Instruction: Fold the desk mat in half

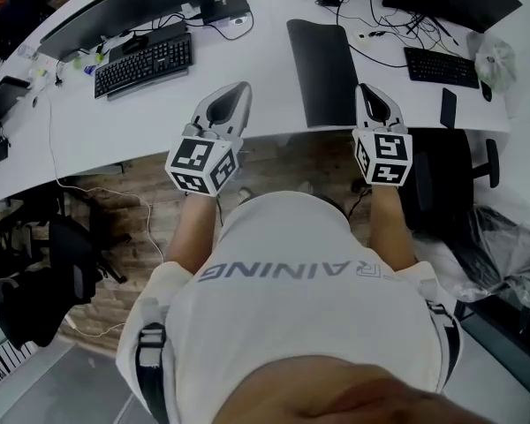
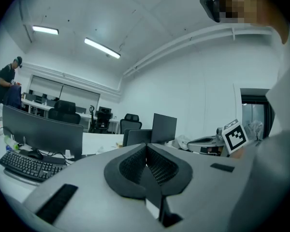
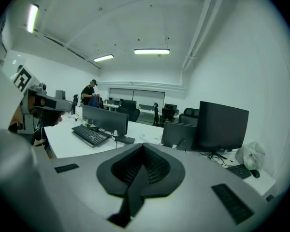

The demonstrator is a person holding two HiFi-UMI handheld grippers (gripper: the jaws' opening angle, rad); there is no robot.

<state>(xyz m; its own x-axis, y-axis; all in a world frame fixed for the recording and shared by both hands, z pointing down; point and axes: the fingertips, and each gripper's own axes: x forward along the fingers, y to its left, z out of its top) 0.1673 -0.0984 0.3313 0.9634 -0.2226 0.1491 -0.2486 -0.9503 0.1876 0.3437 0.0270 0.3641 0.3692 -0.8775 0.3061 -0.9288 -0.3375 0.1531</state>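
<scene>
The desk mat point(image 1: 322, 71) is a long dark rectangle lying flat on the white desk point(image 1: 265, 104), and it reaches to the near edge. My left gripper point(image 1: 244, 87) hovers over the desk edge, left of the mat, shut with nothing between its pads point(image 2: 146, 147). My right gripper point(image 1: 364, 88) sits just right of the mat's near corner, also shut and empty point(image 3: 143, 147). Neither gripper touches the mat.
A black keyboard point(image 1: 145, 64) and a wide monitor point(image 1: 128, 7) stand at the left of the desk. At the far right lie a second keyboard point(image 1: 441, 67), a dark phone point(image 1: 448, 107) and a plastic bag point(image 1: 495, 60). An office chair point(image 1: 446, 184) stands right of me.
</scene>
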